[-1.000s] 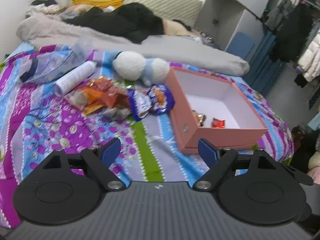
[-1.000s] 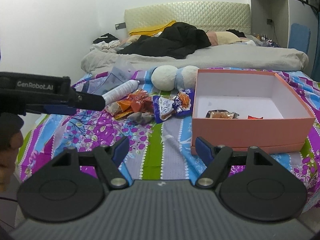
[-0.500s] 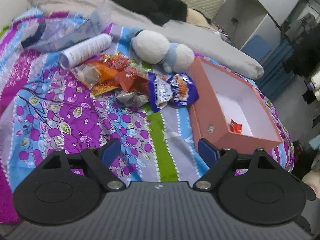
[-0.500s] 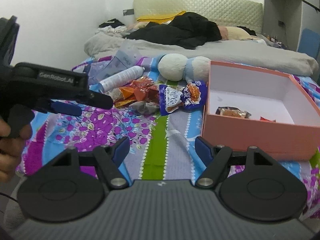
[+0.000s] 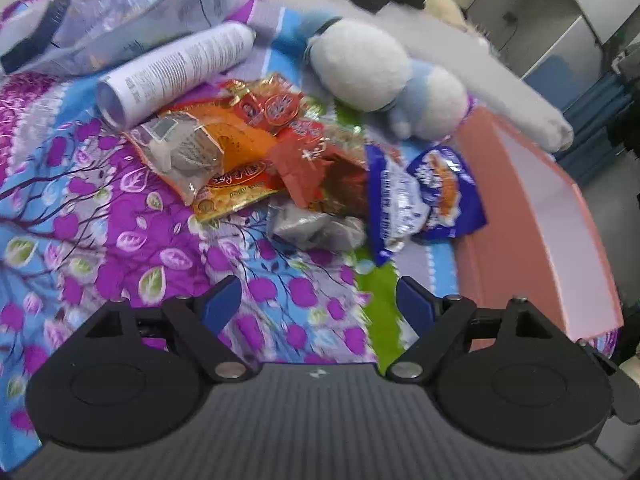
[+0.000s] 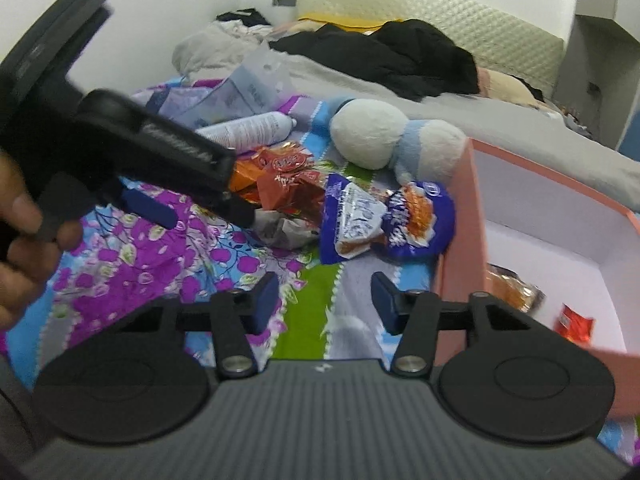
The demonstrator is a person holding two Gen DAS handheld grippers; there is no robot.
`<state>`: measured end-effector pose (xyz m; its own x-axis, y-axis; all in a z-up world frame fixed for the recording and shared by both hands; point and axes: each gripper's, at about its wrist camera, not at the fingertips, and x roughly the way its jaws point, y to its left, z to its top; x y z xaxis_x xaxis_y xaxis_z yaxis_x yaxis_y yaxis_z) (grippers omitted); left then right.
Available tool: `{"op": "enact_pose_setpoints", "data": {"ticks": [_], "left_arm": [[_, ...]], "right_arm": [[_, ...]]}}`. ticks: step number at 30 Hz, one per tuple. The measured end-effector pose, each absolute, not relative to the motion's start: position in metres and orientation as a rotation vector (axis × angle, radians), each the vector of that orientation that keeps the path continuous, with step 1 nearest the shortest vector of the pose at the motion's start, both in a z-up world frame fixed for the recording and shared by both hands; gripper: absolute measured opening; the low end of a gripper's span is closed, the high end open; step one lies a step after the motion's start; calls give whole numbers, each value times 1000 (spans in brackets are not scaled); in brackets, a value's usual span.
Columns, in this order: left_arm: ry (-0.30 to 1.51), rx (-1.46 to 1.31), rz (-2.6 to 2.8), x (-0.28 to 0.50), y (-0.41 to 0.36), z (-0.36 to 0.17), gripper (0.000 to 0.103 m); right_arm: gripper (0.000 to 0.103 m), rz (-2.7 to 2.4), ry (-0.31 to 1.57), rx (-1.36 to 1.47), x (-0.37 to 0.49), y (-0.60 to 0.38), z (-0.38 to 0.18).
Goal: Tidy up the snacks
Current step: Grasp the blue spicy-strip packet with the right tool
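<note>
Both jaws released and empty, right gripper just narrowing, left gripper wide, pink box cut off, snacks blurred.

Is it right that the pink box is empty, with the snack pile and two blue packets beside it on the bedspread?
Not empty. The right wrist view shows the pink box already holding an orange-brown packet and a small red packet. The snack pile and blue packets do lie beside it.

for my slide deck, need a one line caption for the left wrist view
Open left gripper above a floral bedspread, facing loose snack packets beside a pink box.
</note>
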<state>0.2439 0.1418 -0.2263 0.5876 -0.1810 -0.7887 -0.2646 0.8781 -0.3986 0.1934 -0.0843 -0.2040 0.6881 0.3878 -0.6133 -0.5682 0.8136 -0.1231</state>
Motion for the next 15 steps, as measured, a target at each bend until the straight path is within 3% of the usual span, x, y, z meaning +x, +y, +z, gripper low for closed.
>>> {"op": "enact_pose_setpoints", "data": {"ticks": [5,8,15], "left_arm": [[988,-484,49,278,147,-245,90],[990,-463,27,293,147,-253,91],[1026,-442,-10,318,144,-268,93]], "right_arm": [[45,553,632,-354,224,-64,-230],[37,548,641,-382,240,-55,-245],[35,556,653,-430,263,-38,-270]]}}
